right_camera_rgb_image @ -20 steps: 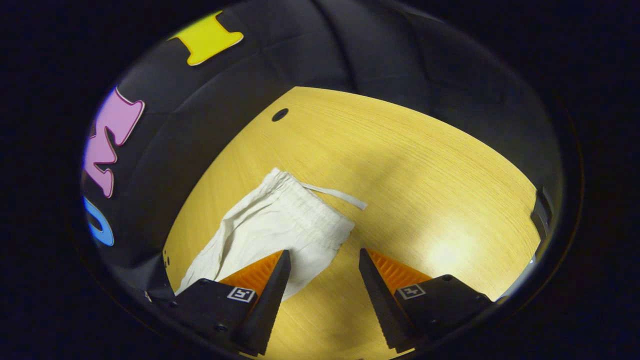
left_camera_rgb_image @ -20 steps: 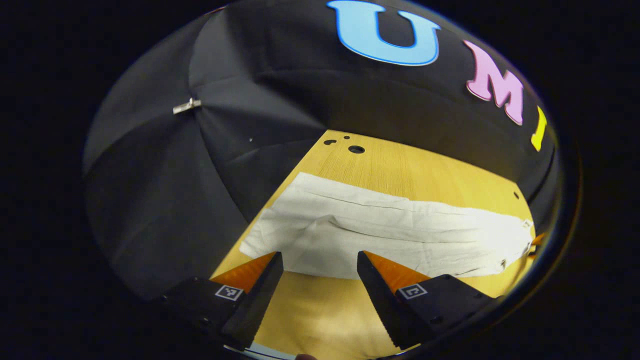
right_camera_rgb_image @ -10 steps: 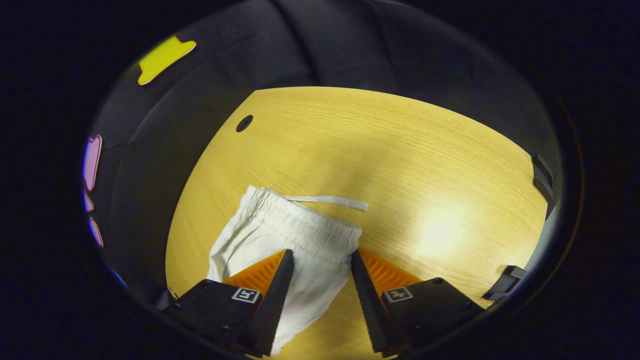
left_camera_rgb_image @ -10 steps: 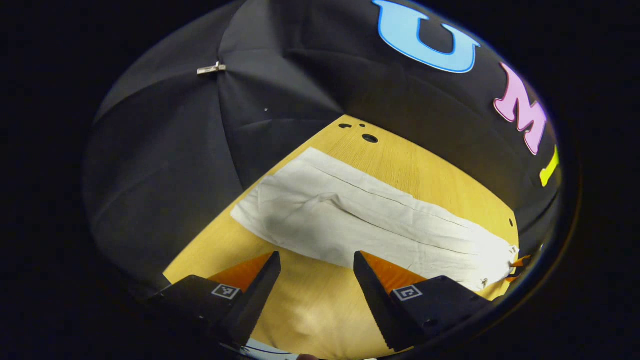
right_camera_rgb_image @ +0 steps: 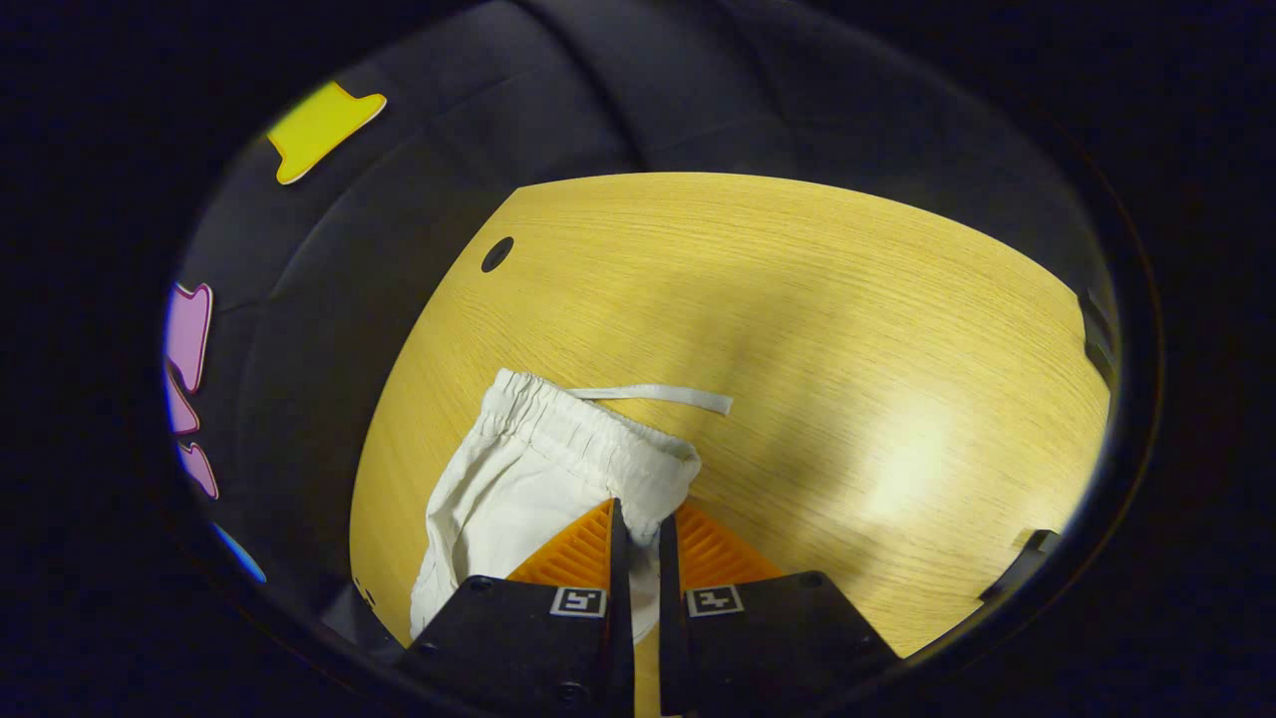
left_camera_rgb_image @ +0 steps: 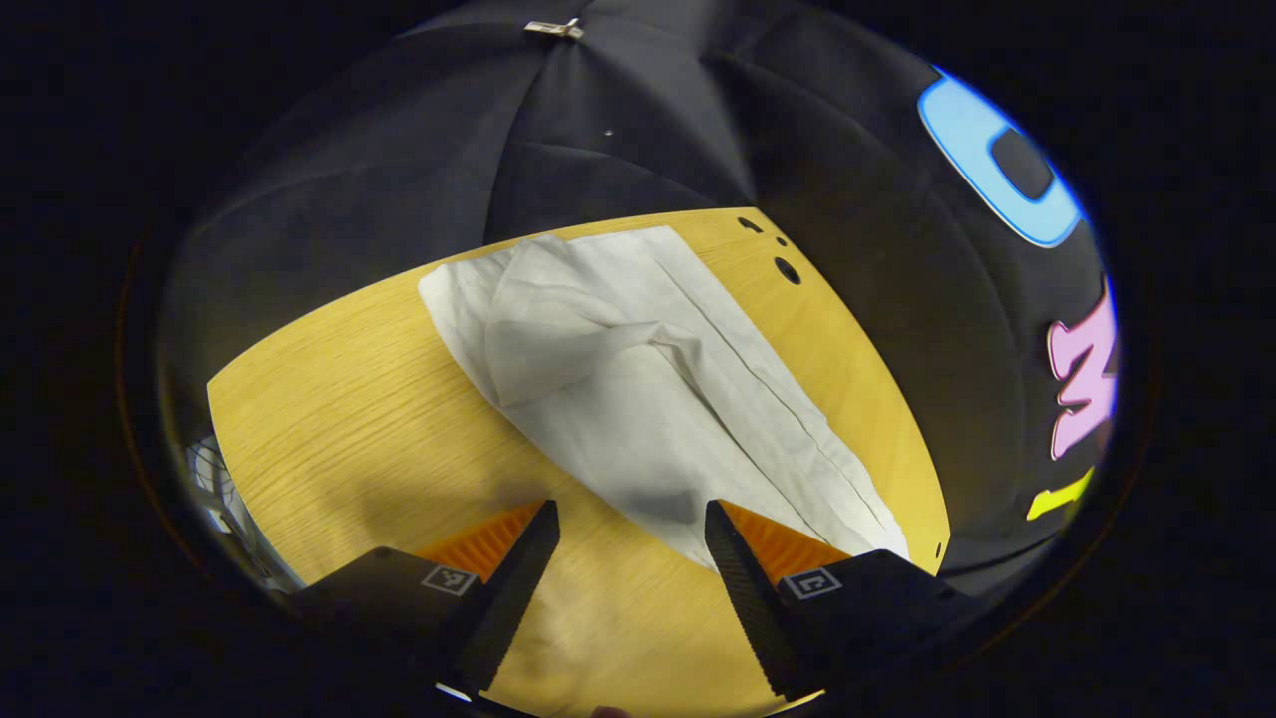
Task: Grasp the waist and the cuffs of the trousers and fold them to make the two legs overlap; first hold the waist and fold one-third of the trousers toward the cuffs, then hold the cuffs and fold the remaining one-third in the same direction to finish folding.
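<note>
The right gripper (right_camera_rgb_image: 635,538) has closed on the trousers' (right_camera_rgb_image: 528,479) waist; their length runs toward the wide-open left gripper (left_camera_rgb_image: 630,529).

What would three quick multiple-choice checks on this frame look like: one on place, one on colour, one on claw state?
1. Where does the drawstring lie?
A. On the table, past the waist
B. Coiled on the legs
C. Hanging off the table edge

2. What colour are the trousers?
A. Dark blue
B. Off-white
C. Red

3. How do the two claws stand?
A. Both wide open
B. Both shut
C. Right claw pinched on the waist, left claw open

Key:
1 A: the strip lies flat on the wooden table, beyond the waistband.
2 B: the cloth is pale off-white in both views.
3 C: the right claw has its fingers nearly together with waist fabric between them; the left claw is spread over the table at the fabric's edge.
</note>
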Available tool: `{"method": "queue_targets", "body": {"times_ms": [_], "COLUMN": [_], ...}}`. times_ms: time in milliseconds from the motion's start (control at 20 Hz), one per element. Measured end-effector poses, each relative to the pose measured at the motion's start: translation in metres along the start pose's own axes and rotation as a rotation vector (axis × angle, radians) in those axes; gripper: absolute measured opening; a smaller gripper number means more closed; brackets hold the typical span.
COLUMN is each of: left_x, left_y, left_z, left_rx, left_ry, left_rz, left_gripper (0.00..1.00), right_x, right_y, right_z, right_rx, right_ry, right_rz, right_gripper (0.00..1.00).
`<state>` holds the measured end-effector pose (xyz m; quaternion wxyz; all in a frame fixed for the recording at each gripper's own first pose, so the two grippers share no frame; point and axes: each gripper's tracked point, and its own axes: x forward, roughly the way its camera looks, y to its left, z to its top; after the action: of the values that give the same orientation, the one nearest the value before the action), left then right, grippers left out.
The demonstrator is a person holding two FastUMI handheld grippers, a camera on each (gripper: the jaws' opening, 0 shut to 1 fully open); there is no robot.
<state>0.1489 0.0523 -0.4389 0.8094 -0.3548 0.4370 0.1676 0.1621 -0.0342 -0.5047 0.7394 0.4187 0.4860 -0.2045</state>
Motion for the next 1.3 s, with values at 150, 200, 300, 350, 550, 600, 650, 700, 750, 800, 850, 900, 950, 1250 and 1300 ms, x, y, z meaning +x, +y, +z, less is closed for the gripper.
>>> {"method": "queue_targets", "body": {"times_ms": [150,200,300,350,550,600,650,700,750,800,850,900,950,1250,1300], "left_x": [0.01,0.016,0.027,0.032,0.049,0.053,0.054,0.059,0.062,0.065,0.062,0.062,0.06,0.052,0.046], "left_y": [-0.006,-0.009,-0.017,-0.018,-0.029,-0.026,-0.02,-0.018,-0.021,-0.022,-0.027,-0.026,-0.027,-0.019,-0.019], "left_z": [0.018,0.023,0.035,0.04,0.054,0.051,0.051,0.055,0.056,0.052,0.053,0.053,0.052,0.052,0.047], "left_rx": [-0.035,-0.048,-0.073,-0.078,-0.063,-0.039,-0.021,-0.013,-0.012,-0.03,-0.064,-0.11,-0.16,-0.282,-0.281], "left_ry": [-0.029,-0.032,-0.045,-0.048,-0.089,-0.095,-0.112,-0.118,-0.113,-0.089,-0.089,-0.078,-0.063,-0.04,-0.035], "left_rz": [0.005,0.004,0.007,0.015,0.067,0.104,0.152,0.178,0.155,0.131,0.078,0.033,-0.012,-0.129,-0.134], "left_gripper": [0.95,0.95,0.94,0.94,0.94,0.91,0.84,0.68,0.51,0.35,0.25,0.16,0.12,0.07,0.07], "right_x": [-0.001,-0.001,-0.001,-0.001,-0.001,-0.001,-0.001,-0.001,-0.001,-0.002,-0.002,-0.002,-0.004,-0.048,-0.06], "right_y": [-0.001,-0.001,-0.001,-0.001,0.0,0.0,0.0,0.0,0.0,0.0,0.0,0.001,0.002,0.018,0.021], "right_z": [0.001,0.001,0.001,0.001,0.0,0.0,0.0,0.0,0.0,0.0,-0.001,-0.001,0.001,0.023,0.028], "right_rx": [-0.006,-0.006,-0.01,-0.015,-0.021,-0.019,-0.019,-0.023,-0.034,-0.047,-0.057,-0.058,-0.058,-0.147,-0.155], "right_ry": [-0.008,-0.008,-0.009,-0.013,-0.021,-0.022,-0.024,-0.026,-0.032,-0.039,-0.047,-0.054,-0.067,-0.213,-0.239], "right_rz": [0.001,0.001,0.006,0.009,0.015,0.018,0.02,0.023,0.027,0.032,0.036,0.044,0.055,0.166,0.174], "right_gripper": [0.14,0.14,0.14,0.14,0.14,0.14,0.14,0.14,0.14,0.14,0.14,0.14,0.14,0.14,0.14]}}
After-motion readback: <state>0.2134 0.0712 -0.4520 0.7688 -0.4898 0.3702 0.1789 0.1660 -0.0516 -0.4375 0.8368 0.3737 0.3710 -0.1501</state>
